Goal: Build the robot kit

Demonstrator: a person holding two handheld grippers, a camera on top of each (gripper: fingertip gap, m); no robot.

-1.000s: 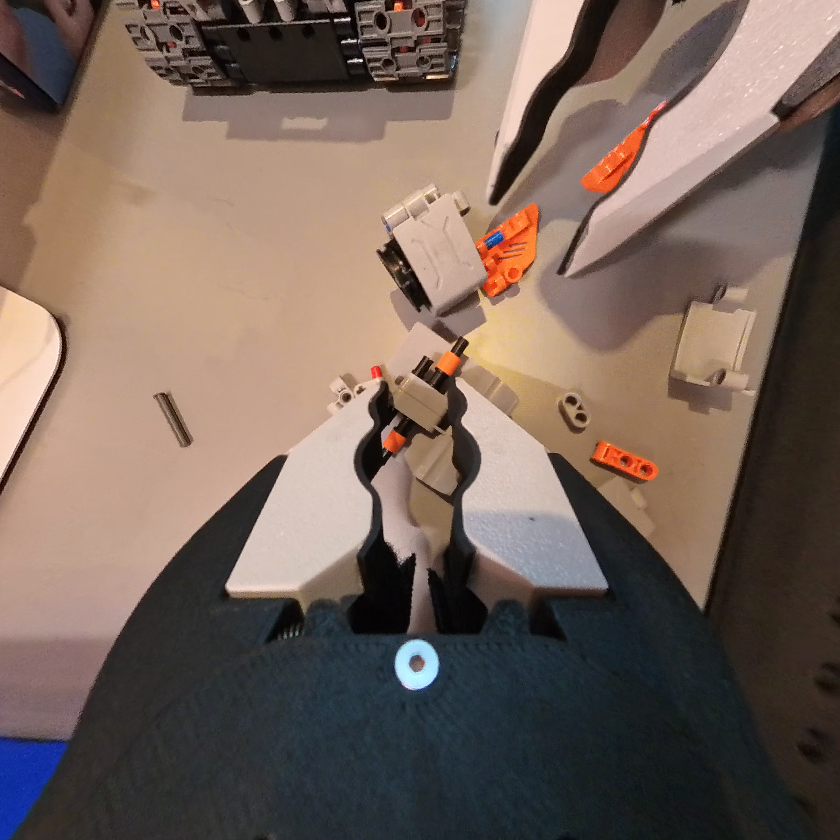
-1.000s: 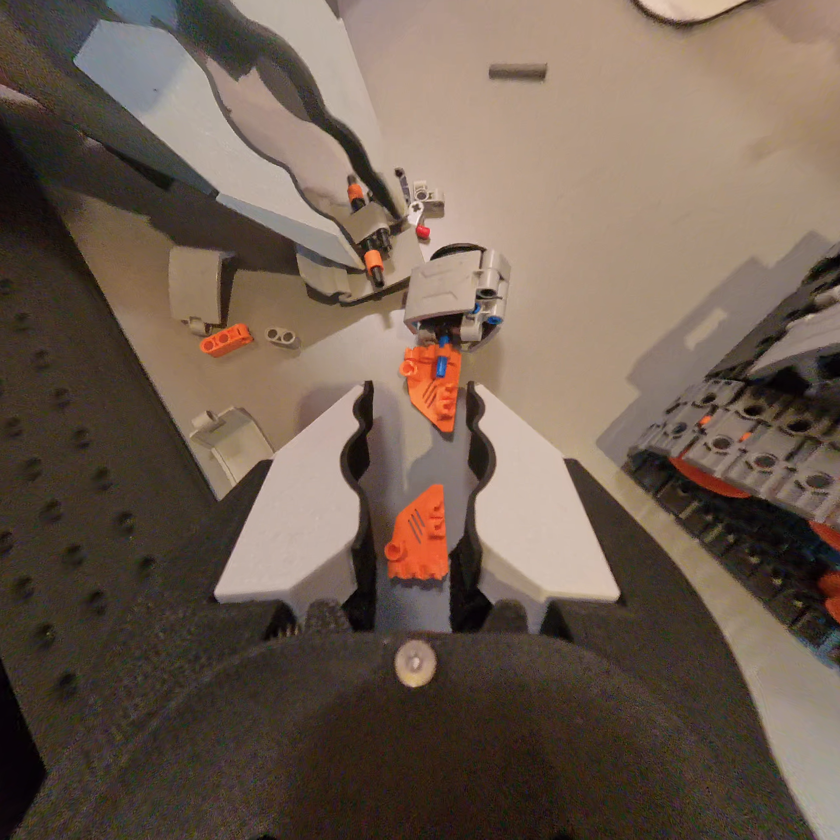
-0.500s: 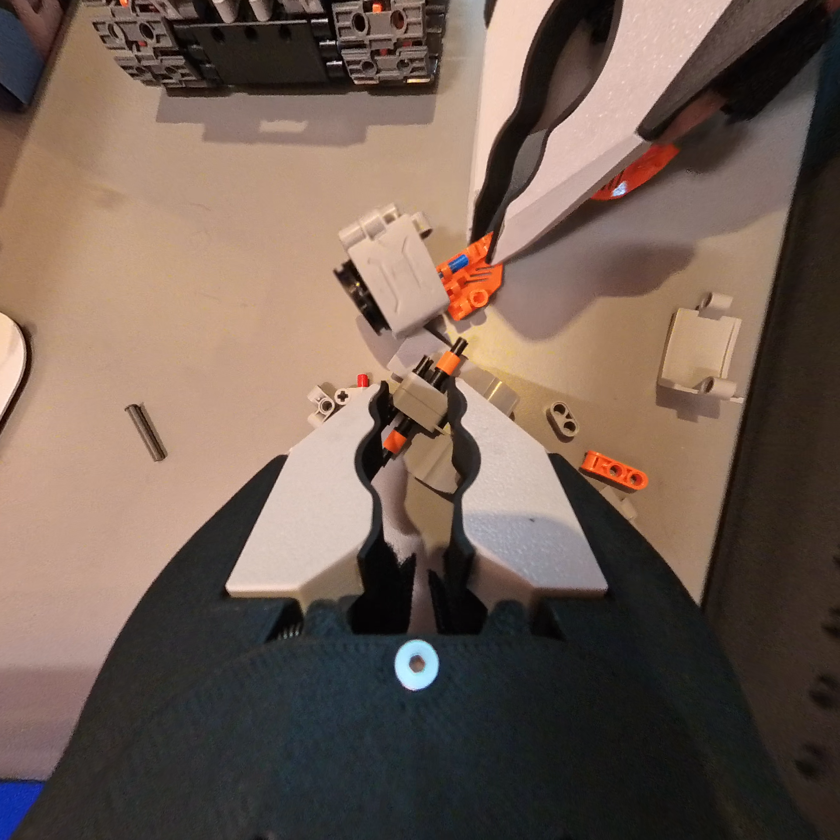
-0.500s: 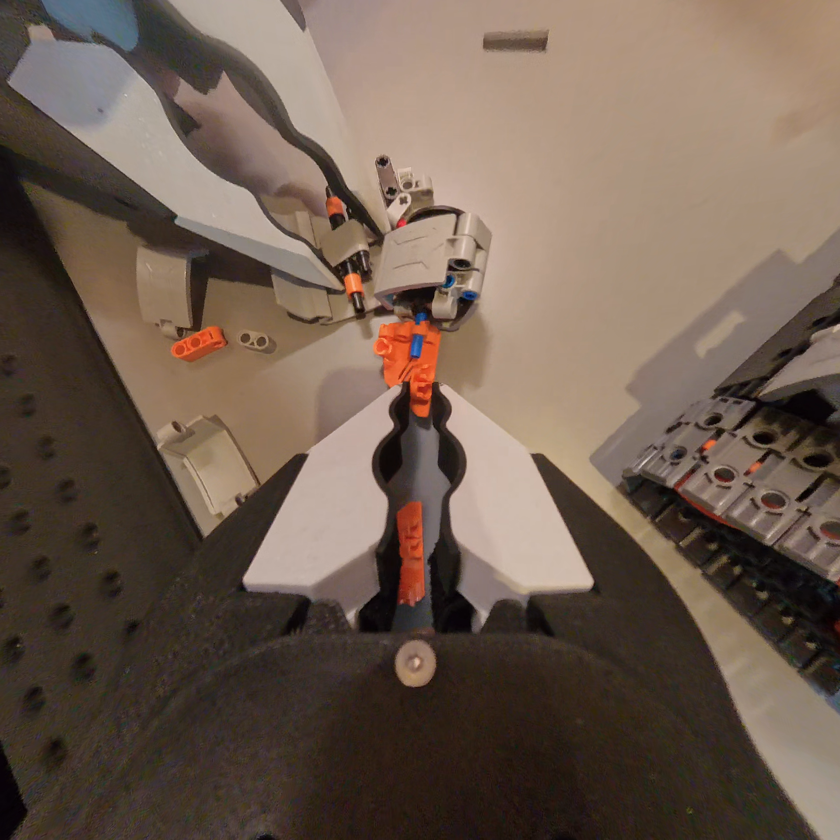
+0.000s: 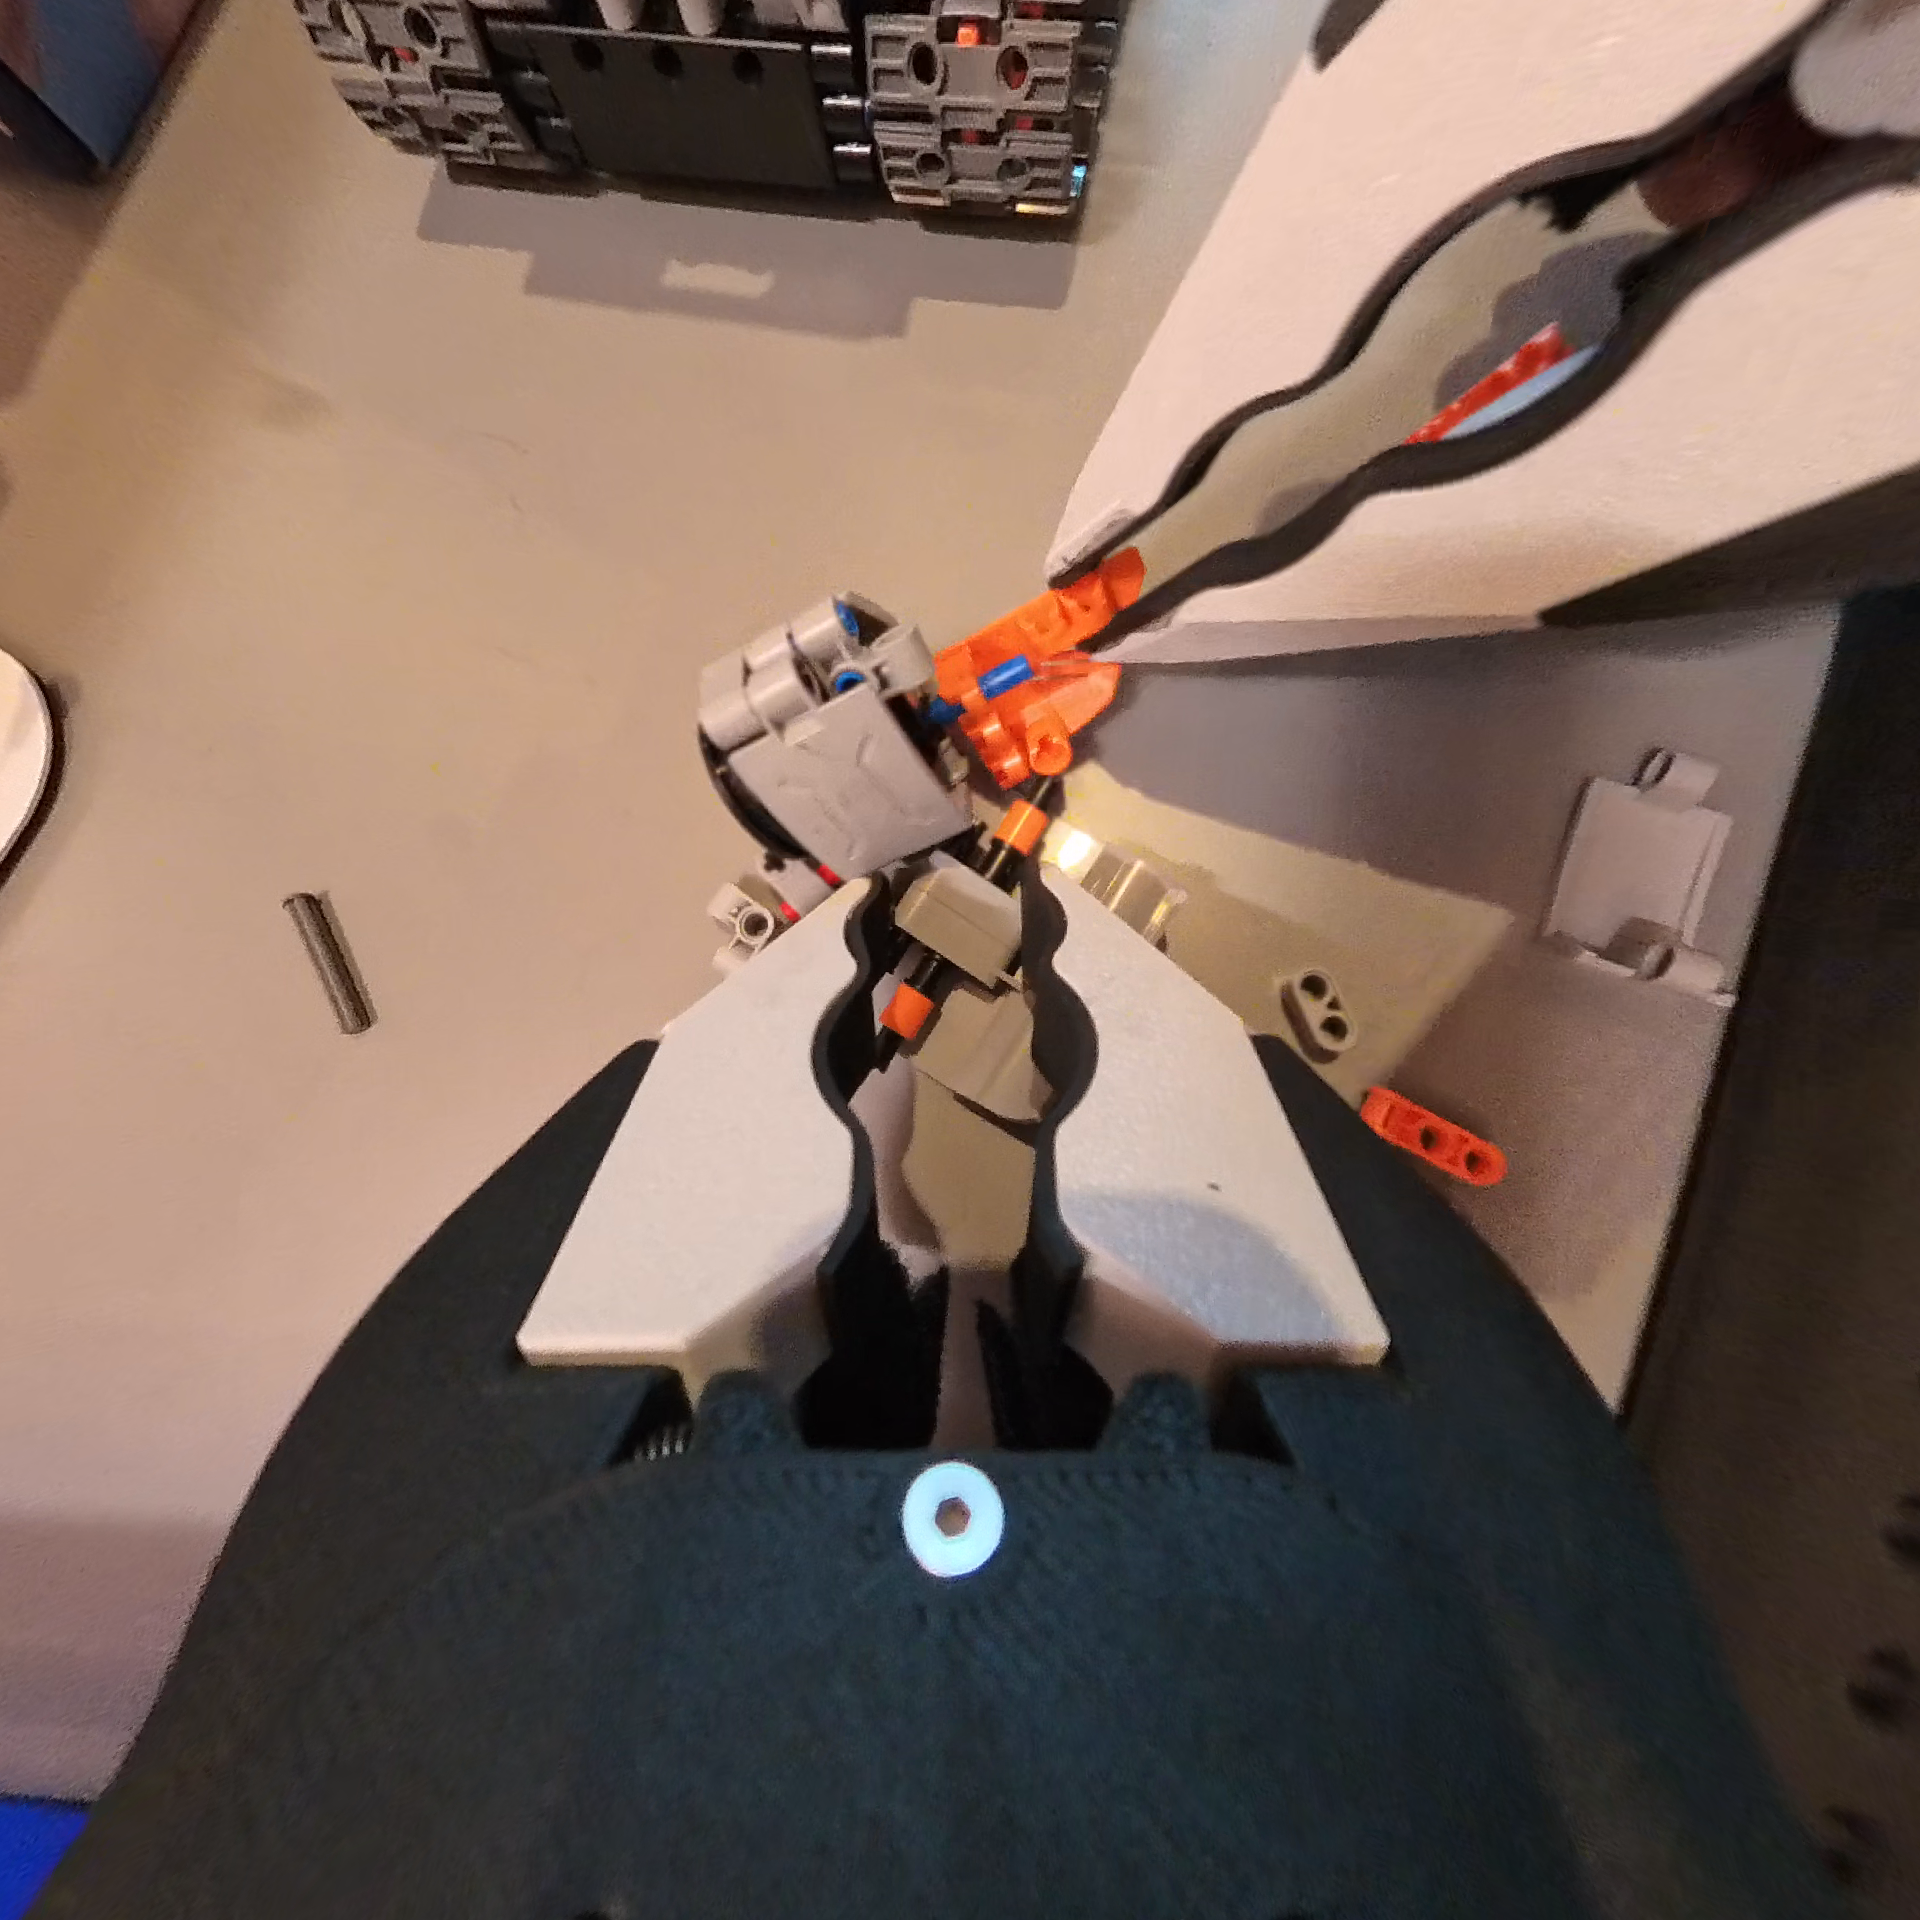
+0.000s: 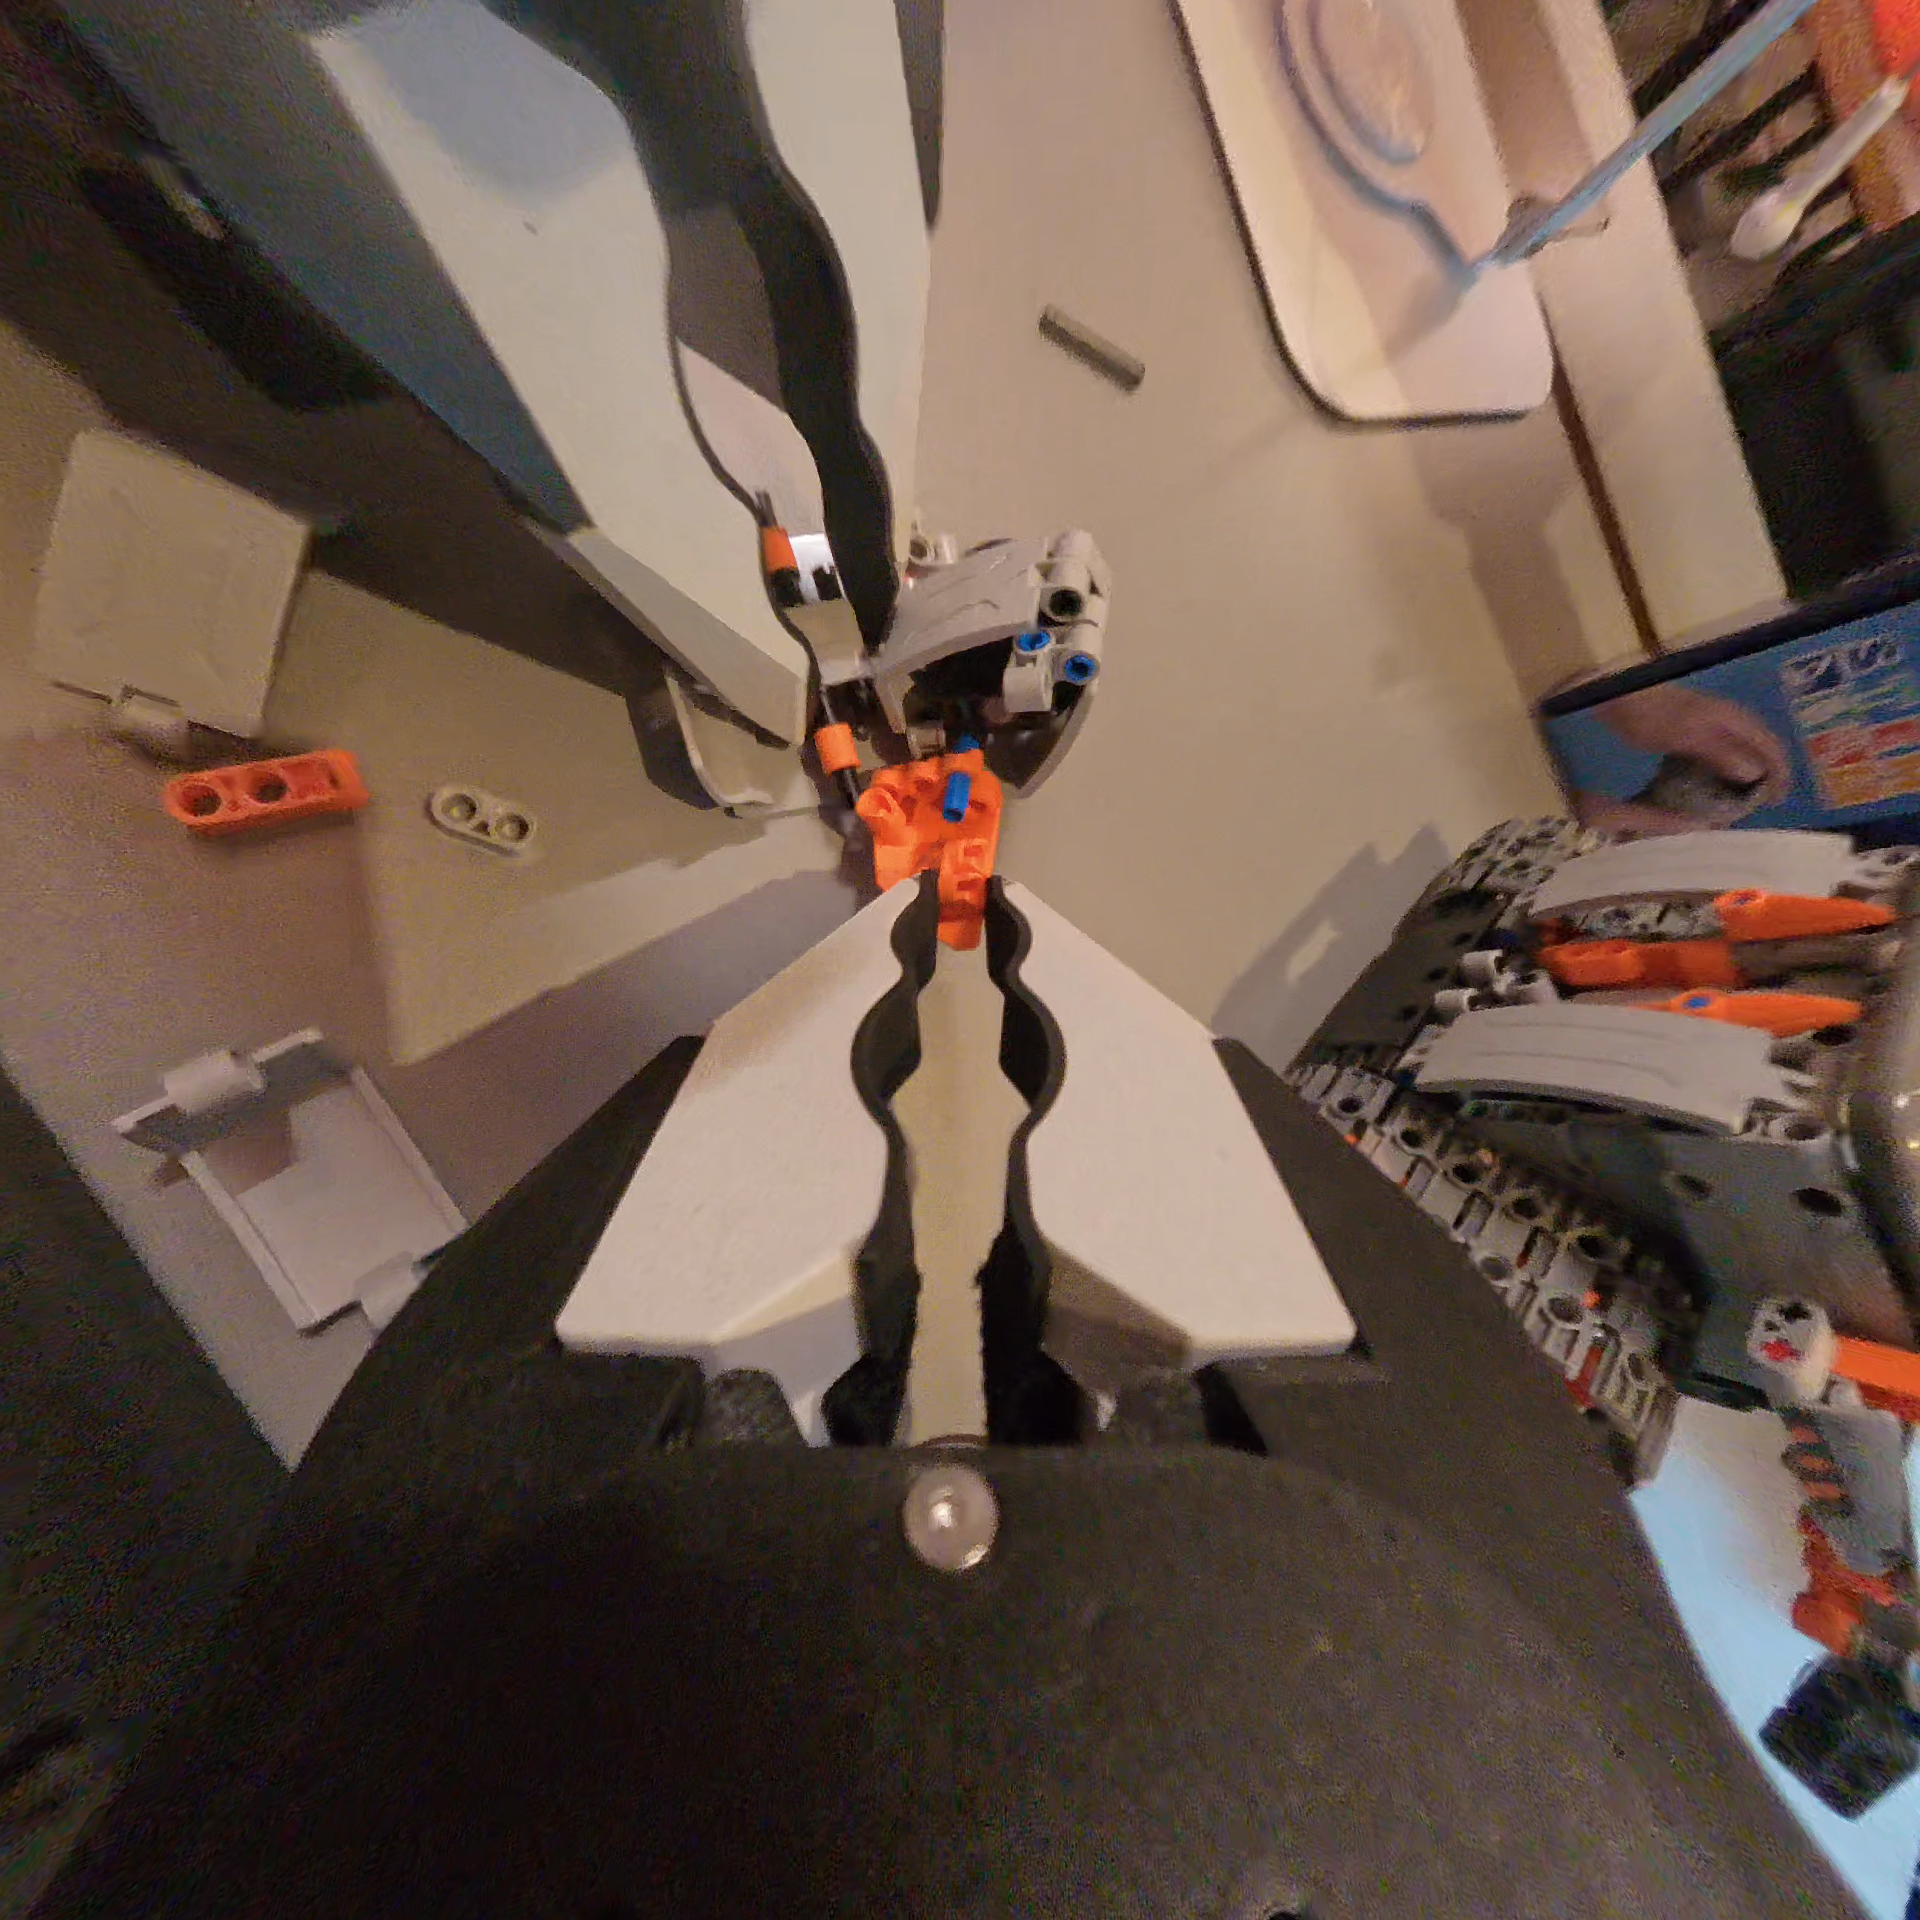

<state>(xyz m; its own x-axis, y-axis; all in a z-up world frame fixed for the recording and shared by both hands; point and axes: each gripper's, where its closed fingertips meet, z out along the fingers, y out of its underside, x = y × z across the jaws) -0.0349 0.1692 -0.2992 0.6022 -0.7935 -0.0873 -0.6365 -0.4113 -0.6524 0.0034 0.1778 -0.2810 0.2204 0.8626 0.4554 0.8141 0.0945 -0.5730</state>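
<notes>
My left gripper (image 5: 951,904) is shut on a small grey block (image 5: 961,920) threaded on a black axle with orange bushes, held above the table. My right gripper (image 6: 956,888) is shut on the orange panel (image 6: 935,826) of a grey wheel-housing assembly (image 6: 987,623) with blue pins. In the left wrist view the right gripper (image 5: 1096,613) comes in from the upper right and holds that assembly (image 5: 831,758) by its orange panel (image 5: 1029,675), right against the axle's far end. In the right wrist view the left gripper (image 6: 831,665) comes in from the upper left.
On the table lie a dark pin (image 5: 330,961), a grey two-hole link (image 5: 1317,1006), an orange three-hole beam (image 5: 1434,1136) and a grey curved panel (image 5: 1642,883). A large tracked model (image 5: 727,94) stands at the back. A white pad (image 6: 1382,208) and a blue box (image 6: 1766,707) lie beyond. My hands' fingertips stand some 5 cm from each other.
My right gripper shut on the orange panel, lifted the grey assembly off the table and brought it against the axle piece in my left gripper. The left gripper kept its hold.
</notes>
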